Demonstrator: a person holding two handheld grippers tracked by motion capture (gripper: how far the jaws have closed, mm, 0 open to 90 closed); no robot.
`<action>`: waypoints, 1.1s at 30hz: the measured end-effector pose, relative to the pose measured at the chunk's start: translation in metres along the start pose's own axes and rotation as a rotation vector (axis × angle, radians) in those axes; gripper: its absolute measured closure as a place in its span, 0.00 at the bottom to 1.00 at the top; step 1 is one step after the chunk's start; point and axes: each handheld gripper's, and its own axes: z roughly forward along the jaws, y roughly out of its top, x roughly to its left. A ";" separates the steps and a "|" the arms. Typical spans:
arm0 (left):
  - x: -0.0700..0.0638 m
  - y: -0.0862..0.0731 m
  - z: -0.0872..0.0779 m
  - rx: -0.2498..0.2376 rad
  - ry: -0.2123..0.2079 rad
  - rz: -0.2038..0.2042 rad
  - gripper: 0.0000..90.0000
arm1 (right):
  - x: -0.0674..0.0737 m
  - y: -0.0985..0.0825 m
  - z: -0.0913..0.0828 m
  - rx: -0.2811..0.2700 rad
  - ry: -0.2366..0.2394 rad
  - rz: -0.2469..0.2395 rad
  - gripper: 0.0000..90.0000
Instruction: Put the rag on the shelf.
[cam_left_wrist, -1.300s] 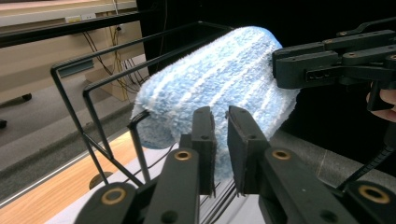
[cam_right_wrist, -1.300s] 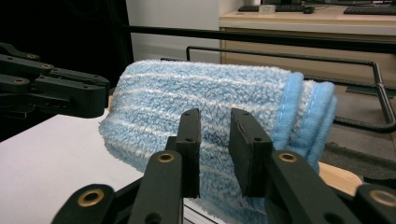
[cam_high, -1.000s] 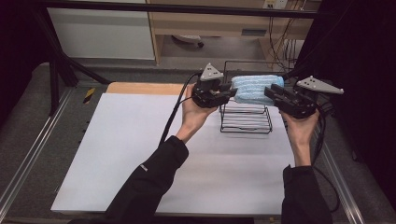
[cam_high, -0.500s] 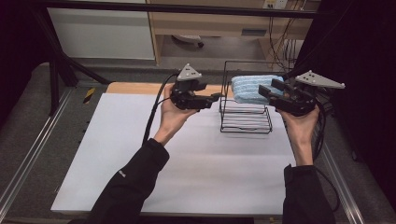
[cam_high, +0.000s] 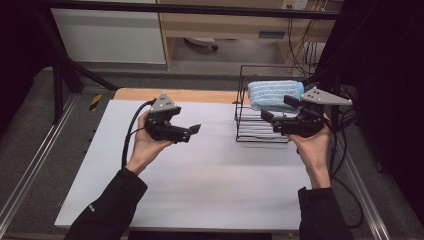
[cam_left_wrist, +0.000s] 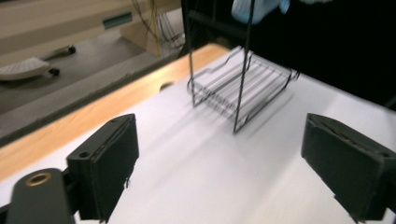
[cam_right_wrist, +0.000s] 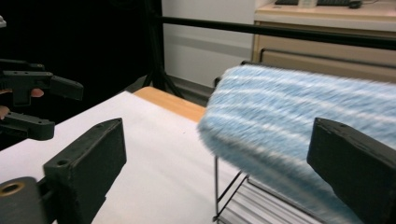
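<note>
Landmark for all positions: the black wire rack (cam_high: 263, 117) at the far right part of the white table (cam_high: 200, 180).

The blue striped towel (cam_high: 274, 94) lies folded over the rack's top rail, hanging on it and not touching the table surface. In the right gripper view the towel (cam_right_wrist: 308, 126) sits just ahead of the jaws and slightly above the rack's lower wires.

Your right gripper (cam_high: 274, 116) is on the near right side of the rack, close against its frame and just below the towel. Its jaws stand wide apart with nothing between them; the towel is in front of them, not in them.

Your left gripper (cam_high: 192, 131) is well to the left of the rack, over bare table. Its jaws are also spread wide and empty; the left gripper view looks across the table at the rack (cam_left_wrist: 243, 88) from a distance.

Judgement on step: the work in hand looks like the approach for taking the towel off the rack, with no grip made yet.

Next move, as I read it: advance your right gripper so the towel's hanging edge sits between the jaws, then close on cloth only. Watch that a jaw does not catch the top rail, since the light rack may tip or drag. Bring the left gripper closer to steady the rack if needed.
</note>
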 end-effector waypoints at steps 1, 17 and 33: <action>0.002 -0.007 -0.004 0.009 0.006 -0.002 0.11 | 0.003 -0.002 0.001 0.003 0.007 -0.003 0.04; 0.024 -0.115 -0.048 0.052 0.066 -0.090 0.09 | 0.026 -0.085 0.025 0.118 0.110 0.027 0.00; 0.033 -0.187 -0.062 0.110 0.076 -0.123 0.09 | 0.018 -0.181 0.019 0.253 0.164 0.048 0.00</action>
